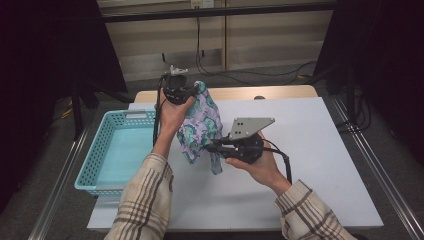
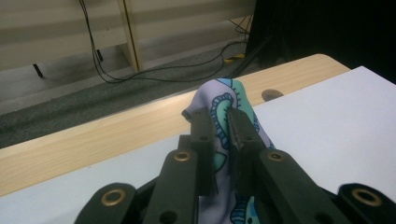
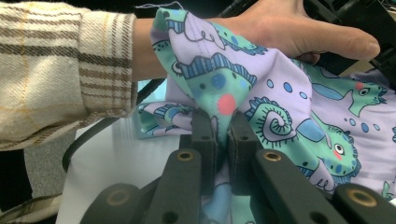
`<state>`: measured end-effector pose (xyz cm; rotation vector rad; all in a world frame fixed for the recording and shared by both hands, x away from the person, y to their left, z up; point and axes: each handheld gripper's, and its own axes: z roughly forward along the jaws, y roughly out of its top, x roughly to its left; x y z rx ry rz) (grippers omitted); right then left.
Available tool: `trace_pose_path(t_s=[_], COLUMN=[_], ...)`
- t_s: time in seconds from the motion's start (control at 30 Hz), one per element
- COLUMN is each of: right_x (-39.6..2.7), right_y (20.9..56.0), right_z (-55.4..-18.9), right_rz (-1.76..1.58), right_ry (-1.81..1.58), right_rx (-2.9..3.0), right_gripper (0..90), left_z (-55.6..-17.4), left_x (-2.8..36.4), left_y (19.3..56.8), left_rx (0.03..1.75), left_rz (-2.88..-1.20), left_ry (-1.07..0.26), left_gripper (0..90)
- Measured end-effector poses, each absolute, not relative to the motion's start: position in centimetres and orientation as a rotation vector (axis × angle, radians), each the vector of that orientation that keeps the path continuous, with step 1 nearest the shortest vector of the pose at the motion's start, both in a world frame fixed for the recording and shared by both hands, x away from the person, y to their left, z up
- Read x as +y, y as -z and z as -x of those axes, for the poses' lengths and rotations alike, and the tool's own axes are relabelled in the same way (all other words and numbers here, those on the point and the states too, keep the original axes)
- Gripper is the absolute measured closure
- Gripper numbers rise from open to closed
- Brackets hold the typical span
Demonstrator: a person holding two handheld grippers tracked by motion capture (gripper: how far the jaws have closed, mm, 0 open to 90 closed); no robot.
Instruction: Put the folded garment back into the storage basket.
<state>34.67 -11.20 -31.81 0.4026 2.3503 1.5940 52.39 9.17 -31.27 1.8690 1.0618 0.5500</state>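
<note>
Both grippers are pinching the patterned cloth [image 1: 202, 125] above the white table [image 1: 320, 150], the left gripper [image 2: 223, 122] clamping its upper edge and the right gripper [image 3: 222, 125] clamping a lower fold, probably for spreading it beside the blue basket [image 1: 116, 150].

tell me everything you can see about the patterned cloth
The cloth is a thin, soft-looking lilac fabric printed with teal and blue seahorse-like figures, dots and a few pink spots. It is bunched and creased, held up off the white table between both grippers. The left gripper is shut on an upper fold, the right gripper on a lower one, and a loose corner hangs below. The person's left hand lies against it. A turquoise basket sits to its left.
</note>
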Motion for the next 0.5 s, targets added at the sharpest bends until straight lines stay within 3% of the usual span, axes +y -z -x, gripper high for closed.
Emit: trace_pose_path(t_s=[0.5], right_x=[-9.6], right_y=[30.8], right_z=[-34.9], right_rz=[-0.363], right_ry=[-1.642], right_rx=[2.335], right_gripper=[84.6], left_z=[-52.1], left_x=[11.3], left_y=[29.6], left_rx=[1.068], left_rz=[-1.859], left_ry=[-0.581], left_gripper=[82.4])
